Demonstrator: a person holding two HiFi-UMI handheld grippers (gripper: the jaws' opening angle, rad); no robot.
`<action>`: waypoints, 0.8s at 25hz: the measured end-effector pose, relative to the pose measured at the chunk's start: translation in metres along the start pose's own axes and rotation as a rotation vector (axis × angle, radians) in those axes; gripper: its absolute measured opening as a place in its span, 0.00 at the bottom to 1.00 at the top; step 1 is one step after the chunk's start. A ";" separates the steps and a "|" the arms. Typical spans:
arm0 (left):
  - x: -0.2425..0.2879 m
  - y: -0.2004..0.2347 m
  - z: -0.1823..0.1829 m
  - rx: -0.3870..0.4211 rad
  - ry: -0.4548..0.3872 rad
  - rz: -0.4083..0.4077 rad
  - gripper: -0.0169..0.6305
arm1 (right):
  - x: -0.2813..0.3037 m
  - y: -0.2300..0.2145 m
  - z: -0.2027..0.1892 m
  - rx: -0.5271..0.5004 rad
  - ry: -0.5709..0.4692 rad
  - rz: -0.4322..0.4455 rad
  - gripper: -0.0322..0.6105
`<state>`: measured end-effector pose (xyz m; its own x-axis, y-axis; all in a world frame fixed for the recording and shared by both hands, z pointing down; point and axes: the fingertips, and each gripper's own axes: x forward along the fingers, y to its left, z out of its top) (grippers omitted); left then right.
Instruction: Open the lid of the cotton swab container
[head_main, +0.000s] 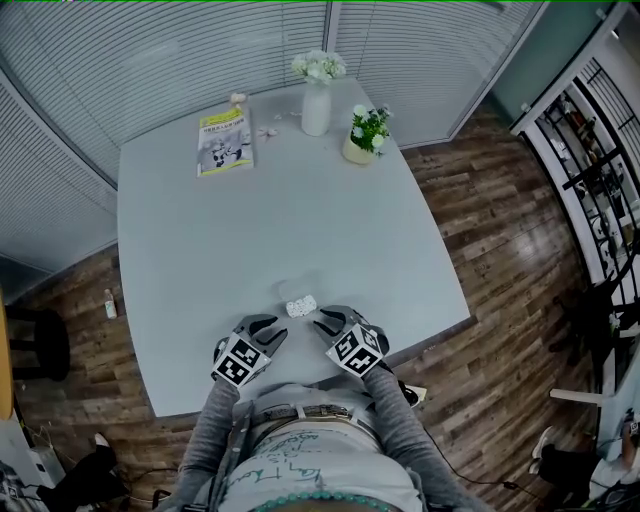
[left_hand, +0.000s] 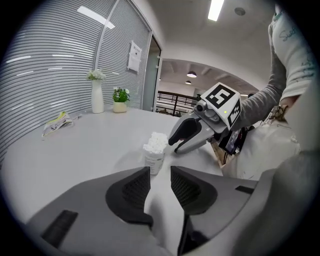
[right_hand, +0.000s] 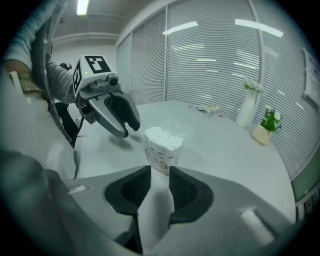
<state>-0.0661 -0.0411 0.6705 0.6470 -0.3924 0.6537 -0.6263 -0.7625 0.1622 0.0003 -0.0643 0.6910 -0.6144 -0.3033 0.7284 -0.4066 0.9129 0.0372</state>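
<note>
The cotton swab container (head_main: 301, 305) is a small clear tub with a printed label, standing near the table's front edge with white swab tips showing at its top (right_hand: 162, 145). A faint clear lid (right_hand: 179, 126) seems to lie on the table just behind it. My left gripper (head_main: 264, 331) is open a short way to the container's left, and in its own view the container (left_hand: 155, 149) stands beyond the empty jaws (left_hand: 160, 177). My right gripper (head_main: 328, 323) is open on the other side, its fingertips (right_hand: 160, 179) just short of the tub with nothing between them.
At the grey table's (head_main: 200, 260) far side stand a white vase of flowers (head_main: 317, 100) and a small potted plant (head_main: 365, 135), with a magazine (head_main: 224, 142) lying to their left. Window blinds run behind the table. The person's body is close against the front edge.
</note>
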 end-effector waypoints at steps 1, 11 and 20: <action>0.001 -0.003 -0.002 0.014 0.002 0.003 0.21 | -0.001 0.002 0.000 -0.005 0.001 0.000 0.20; 0.006 -0.031 -0.005 0.010 -0.017 -0.008 0.02 | -0.003 0.021 0.002 -0.025 -0.011 0.028 0.05; 0.005 -0.036 0.005 -0.036 -0.084 0.001 0.02 | -0.005 0.033 0.009 -0.036 -0.035 0.061 0.05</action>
<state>-0.0386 -0.0180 0.6642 0.6794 -0.4365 0.5897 -0.6415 -0.7436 0.1886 -0.0158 -0.0353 0.6823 -0.6605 -0.2557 0.7060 -0.3434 0.9390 0.0189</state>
